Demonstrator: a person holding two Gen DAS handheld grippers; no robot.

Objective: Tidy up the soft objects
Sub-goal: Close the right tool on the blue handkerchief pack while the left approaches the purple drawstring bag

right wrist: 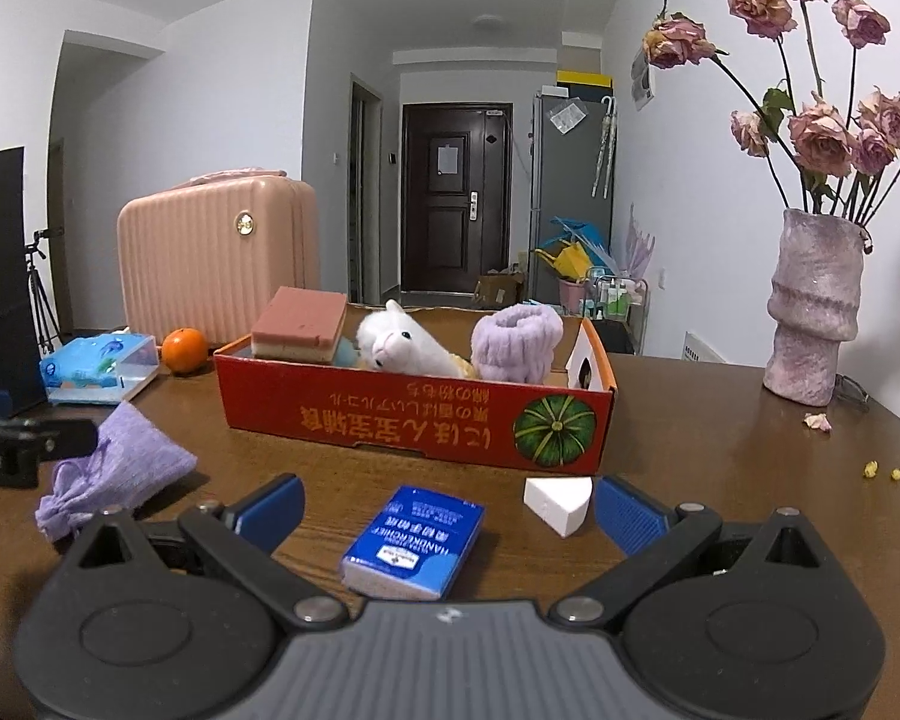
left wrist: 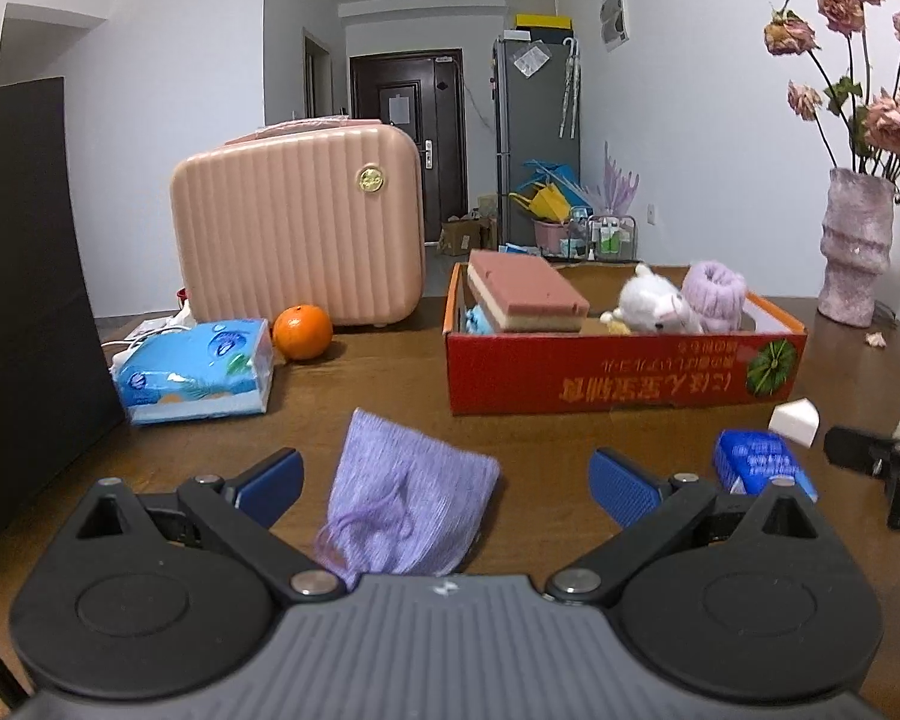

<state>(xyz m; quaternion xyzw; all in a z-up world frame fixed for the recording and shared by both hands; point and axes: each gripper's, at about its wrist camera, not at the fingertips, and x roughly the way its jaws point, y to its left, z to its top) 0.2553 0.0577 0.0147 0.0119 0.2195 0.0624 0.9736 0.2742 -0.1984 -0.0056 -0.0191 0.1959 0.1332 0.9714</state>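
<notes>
The red cardboard box (right wrist: 414, 420) is the landmark here, and it already holds a two-layer sponge (right wrist: 300, 324), a white plush alpaca (right wrist: 399, 345) and a fluffy lilac wristband (right wrist: 516, 342). In front of the box and to its left lies the lilac drawstring pouch (left wrist: 408, 498), sitting between the spread fingers of the left gripper (left wrist: 447, 483), whose jaws stand wide open and touch nothing. In front of the box, near its middle, the blue tissue pack (right wrist: 414, 540) lies between the equally wide-open jaws of the right gripper (right wrist: 450, 507), with a white wedge-shaped makeup sponge (right wrist: 558, 501) just beside the right finger.

The likely trouble is the pouch: it is a loose knit sack, slumped and wrinkled, with a gathered neck and a thin cord. A pinch may catch only a fold of fabric, so the body sags, swings and snags the near wall of the box on the way in. The tissue pack is slick film over a soft, flat block — closing on it may squeeze it out or skid it across the polished wooden table (right wrist: 720, 438). The wedge is close enough to be nudged by that finger. The box is light card and could slide if bumped.
</notes>
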